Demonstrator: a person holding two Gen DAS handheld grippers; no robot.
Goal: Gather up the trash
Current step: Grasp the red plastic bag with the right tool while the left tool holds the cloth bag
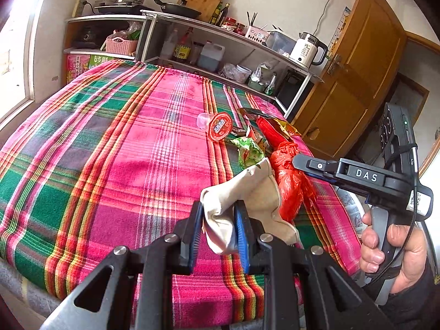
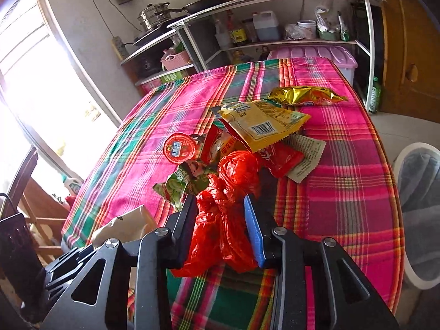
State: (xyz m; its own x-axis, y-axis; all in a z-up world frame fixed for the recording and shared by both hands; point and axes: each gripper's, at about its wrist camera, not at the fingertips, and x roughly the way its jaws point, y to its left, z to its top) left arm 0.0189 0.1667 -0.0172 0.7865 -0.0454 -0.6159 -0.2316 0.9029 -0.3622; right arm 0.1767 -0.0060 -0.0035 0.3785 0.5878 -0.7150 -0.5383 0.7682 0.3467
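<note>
Two grippers, left gripper (image 1: 218, 229) jaws clamping one beige pouch (image 1: 247, 192), right gripper (image 2: 221, 220) jaws around one red bag (image 2: 228, 192)

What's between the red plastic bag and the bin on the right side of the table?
Nothing visible. The red plastic bag sits between the right tool's fingers near the table edge, and only bare plaid tablecloth lies between it and the white bin beside the table.

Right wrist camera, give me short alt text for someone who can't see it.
The right gripper has a crumpled red plastic bag between its fingers at the near edge of a pile of snack wrappers on a pink and green plaid tablecloth. Kitchen shelves stand behind the table.
</note>
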